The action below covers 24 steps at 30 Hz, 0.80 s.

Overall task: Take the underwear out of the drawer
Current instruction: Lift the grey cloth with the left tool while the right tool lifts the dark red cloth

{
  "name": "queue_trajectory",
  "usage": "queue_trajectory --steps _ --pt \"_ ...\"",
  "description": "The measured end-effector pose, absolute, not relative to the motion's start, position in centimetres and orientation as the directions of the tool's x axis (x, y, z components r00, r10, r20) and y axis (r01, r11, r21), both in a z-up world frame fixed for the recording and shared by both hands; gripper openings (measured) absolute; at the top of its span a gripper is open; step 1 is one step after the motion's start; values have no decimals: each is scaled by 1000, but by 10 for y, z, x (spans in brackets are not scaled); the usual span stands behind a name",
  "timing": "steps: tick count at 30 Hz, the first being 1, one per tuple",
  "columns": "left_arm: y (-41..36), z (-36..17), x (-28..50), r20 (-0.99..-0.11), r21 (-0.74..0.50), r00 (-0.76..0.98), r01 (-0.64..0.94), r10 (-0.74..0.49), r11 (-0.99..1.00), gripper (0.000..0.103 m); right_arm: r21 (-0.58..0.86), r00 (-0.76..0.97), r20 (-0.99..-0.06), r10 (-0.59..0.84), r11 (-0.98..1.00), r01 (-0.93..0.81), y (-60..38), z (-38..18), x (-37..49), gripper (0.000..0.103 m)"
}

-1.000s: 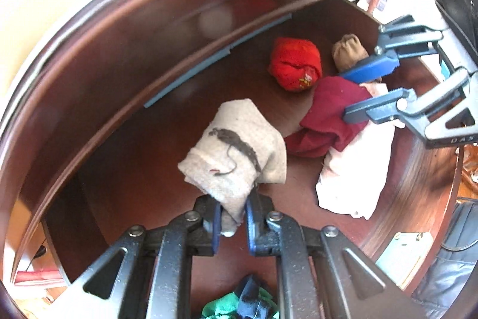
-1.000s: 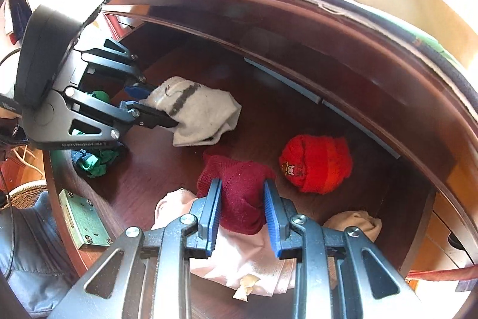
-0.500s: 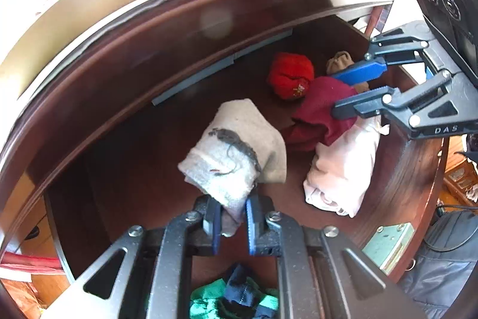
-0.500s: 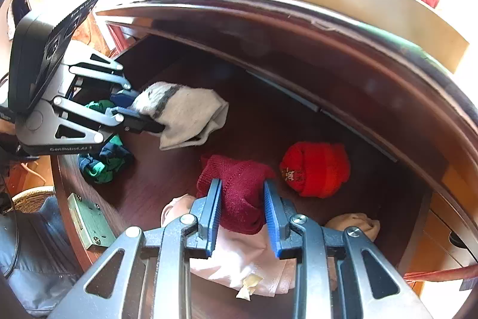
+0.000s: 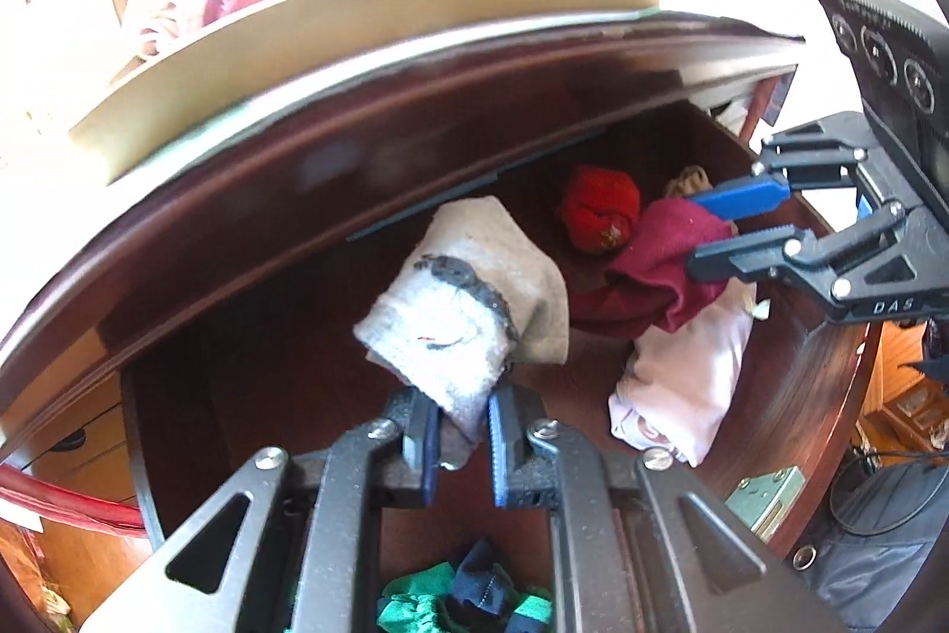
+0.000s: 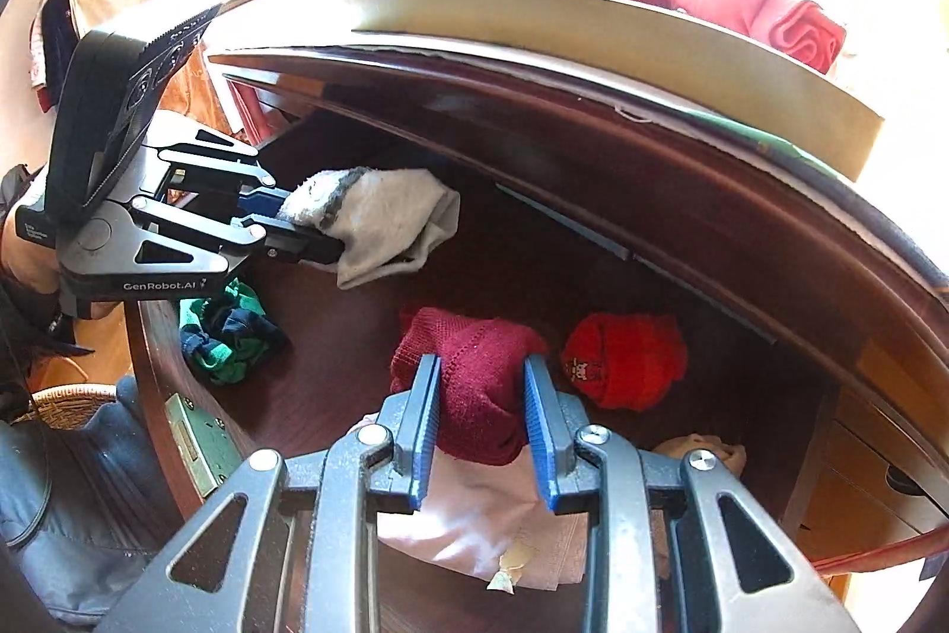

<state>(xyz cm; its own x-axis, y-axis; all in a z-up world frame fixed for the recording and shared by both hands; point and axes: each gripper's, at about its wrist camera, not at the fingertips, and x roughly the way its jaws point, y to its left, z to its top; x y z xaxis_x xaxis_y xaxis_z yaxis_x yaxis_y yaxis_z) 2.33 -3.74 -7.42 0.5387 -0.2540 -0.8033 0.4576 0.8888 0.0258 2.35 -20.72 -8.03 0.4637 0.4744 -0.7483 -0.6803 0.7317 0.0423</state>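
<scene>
Inside, drawer holding red bundle, green garment, left gripper pinching grey cloth, right gripper maroon garment.

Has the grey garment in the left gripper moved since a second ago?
Yes. In the right wrist view the grey garment, clamped in the left gripper, has risen away from the drawer floor and the green bundle lying there.

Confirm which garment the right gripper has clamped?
The maroon knit piece, pinched in the right gripper above the pale pink garment. The bright red bundle lies loose beside it.
</scene>
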Motion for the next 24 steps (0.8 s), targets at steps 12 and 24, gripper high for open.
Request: queue_trajectory --steps 12,24 --pt "-17 -61 15 -741 46 628 403 -240 914 11 87 504 -686 525 747 -660 -230 -76 13 30" --pt "-15 -59 3 -684 84 691 393 -234 916 11 105 544 -626 559 751 -652 -246 -72 3 30"
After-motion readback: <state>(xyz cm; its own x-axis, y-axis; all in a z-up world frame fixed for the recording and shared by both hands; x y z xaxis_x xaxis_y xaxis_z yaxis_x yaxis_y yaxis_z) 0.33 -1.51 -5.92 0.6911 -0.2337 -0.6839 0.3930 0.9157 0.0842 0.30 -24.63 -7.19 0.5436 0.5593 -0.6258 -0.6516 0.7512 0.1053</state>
